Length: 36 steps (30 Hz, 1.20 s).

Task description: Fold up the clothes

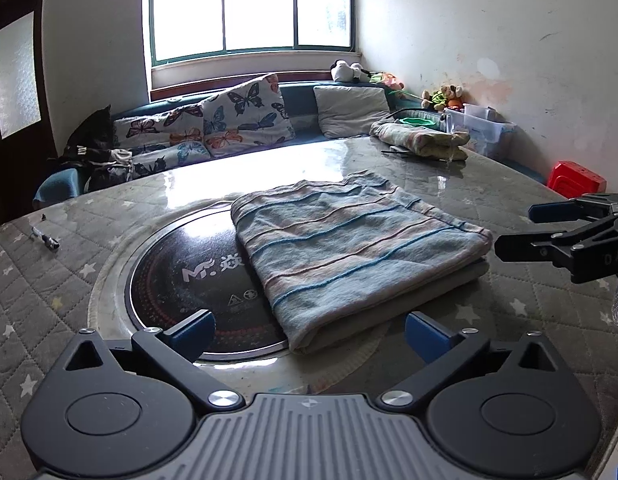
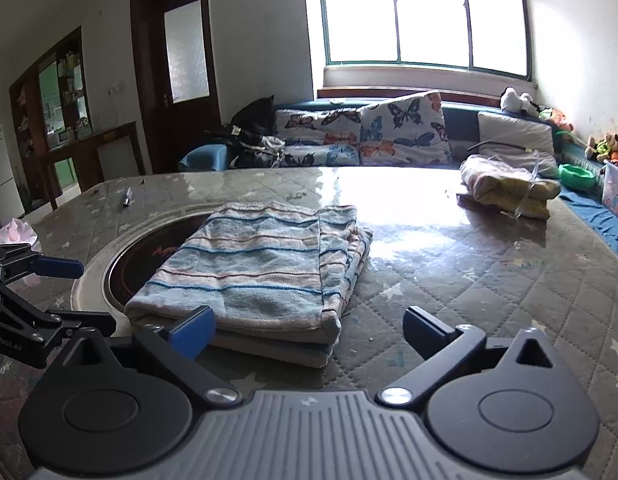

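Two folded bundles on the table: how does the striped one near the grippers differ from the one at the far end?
The striped garment is blue-grey with thin blue and pink lines; the far bundle looks yellowish and pink. The striped garment lies flat, partly over the round black cooktop; the far bundle is thicker and lumpier, near the far edge, off the cooktop. Something clear lies against the far bundle; the striped one is bare. Both are folded and untouched by either gripper.
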Each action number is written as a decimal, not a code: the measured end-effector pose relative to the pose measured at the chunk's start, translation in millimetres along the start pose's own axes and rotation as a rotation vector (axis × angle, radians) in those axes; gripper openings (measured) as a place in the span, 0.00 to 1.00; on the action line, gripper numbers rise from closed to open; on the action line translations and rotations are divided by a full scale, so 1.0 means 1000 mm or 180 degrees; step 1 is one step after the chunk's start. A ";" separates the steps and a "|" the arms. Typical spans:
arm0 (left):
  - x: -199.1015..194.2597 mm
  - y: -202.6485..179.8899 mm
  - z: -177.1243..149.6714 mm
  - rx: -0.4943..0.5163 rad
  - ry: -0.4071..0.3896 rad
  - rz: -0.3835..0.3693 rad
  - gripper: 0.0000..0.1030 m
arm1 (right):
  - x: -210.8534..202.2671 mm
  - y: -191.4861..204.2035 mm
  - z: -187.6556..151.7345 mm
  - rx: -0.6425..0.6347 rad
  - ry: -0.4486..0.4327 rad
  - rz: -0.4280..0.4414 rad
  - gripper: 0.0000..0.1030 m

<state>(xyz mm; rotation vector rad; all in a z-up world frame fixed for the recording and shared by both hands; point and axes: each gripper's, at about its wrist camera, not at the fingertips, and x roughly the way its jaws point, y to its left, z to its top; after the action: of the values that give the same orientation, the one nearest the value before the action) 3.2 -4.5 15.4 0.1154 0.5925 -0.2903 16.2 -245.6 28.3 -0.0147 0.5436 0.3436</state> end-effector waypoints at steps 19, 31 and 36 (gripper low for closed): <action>-0.031 -0.024 -0.005 0.0206 -0.0264 -0.0057 1.00 | -0.045 0.019 -0.019 0.0341 -0.0219 -0.0174 1.00; -0.025 -0.026 -0.007 0.0258 -0.0172 -0.0307 1.00 | -0.054 0.031 -0.030 0.0555 -0.0231 -0.0441 1.00; -0.028 -0.022 -0.007 0.0269 -0.0193 -0.0354 1.00 | -0.052 0.038 -0.030 0.0579 -0.0198 -0.0480 1.00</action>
<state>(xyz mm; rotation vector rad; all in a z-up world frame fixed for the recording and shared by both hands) -29.1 -17.9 24.6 0.1549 0.5275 -0.4254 -53.1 -229.6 32.3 0.1297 0.5074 0.1461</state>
